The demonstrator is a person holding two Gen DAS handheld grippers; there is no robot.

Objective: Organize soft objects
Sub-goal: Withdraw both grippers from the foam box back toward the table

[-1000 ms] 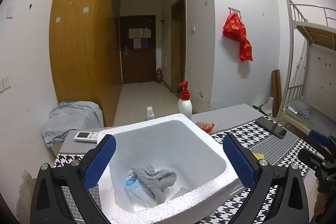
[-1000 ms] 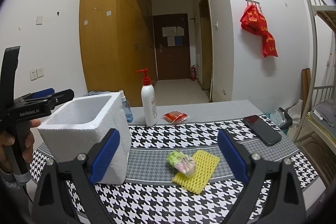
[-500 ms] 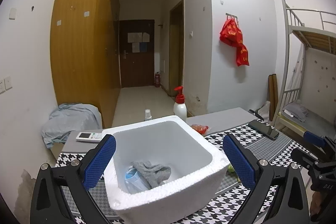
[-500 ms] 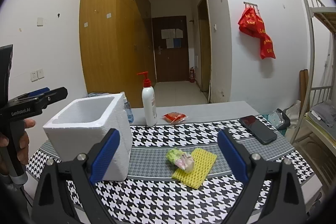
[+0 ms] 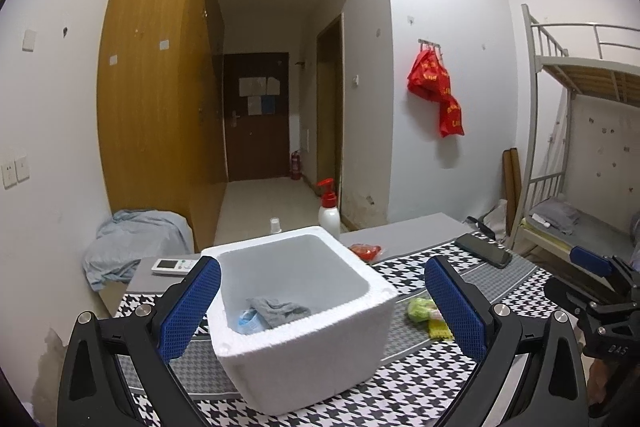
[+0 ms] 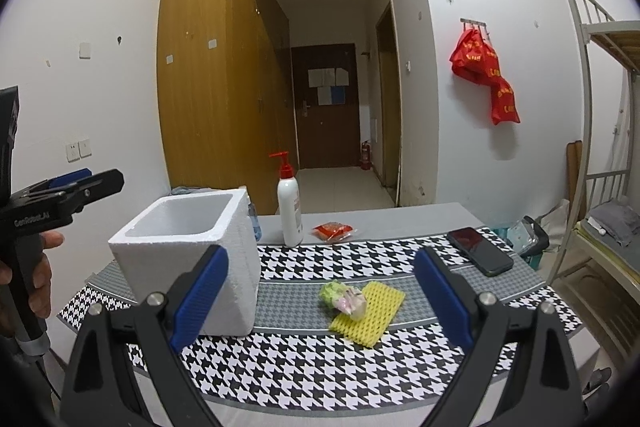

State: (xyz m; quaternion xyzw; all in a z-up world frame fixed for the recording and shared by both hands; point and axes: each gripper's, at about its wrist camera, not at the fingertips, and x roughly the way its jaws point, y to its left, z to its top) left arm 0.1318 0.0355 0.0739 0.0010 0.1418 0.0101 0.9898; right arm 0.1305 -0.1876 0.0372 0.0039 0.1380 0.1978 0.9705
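A white foam box (image 5: pixel 316 343) (image 6: pixel 192 259) stands on the houndstooth tablecloth. Inside it lie a grey cloth (image 5: pixel 280 310) and a light blue packet (image 5: pixel 247 321). To its right on the table rest a green and pink soft bundle (image 6: pixel 344 299) (image 5: pixel 420 308) and a yellow foam net (image 6: pixel 370 313) (image 5: pixel 439 329). My left gripper (image 5: pixel 320 311) hangs open above the near side of the box, with nothing between its fingers. My right gripper (image 6: pixel 322 297) is open too, held back from the table's front edge, empty.
A pump bottle (image 6: pixel 290 207), a red snack packet (image 6: pixel 333 230) and a black phone (image 6: pixel 480 250) sit on the far part of the table. A white remote (image 5: pixel 174 265) lies behind the box. A bunk bed (image 5: pixel 580 147) stands at the right. A hand (image 6: pixel 32 279) holds the left gripper's handle.
Both grippers have pulled back and up from the table. The box looks smaller and farther in the left wrist view. Both stayed open and empty.
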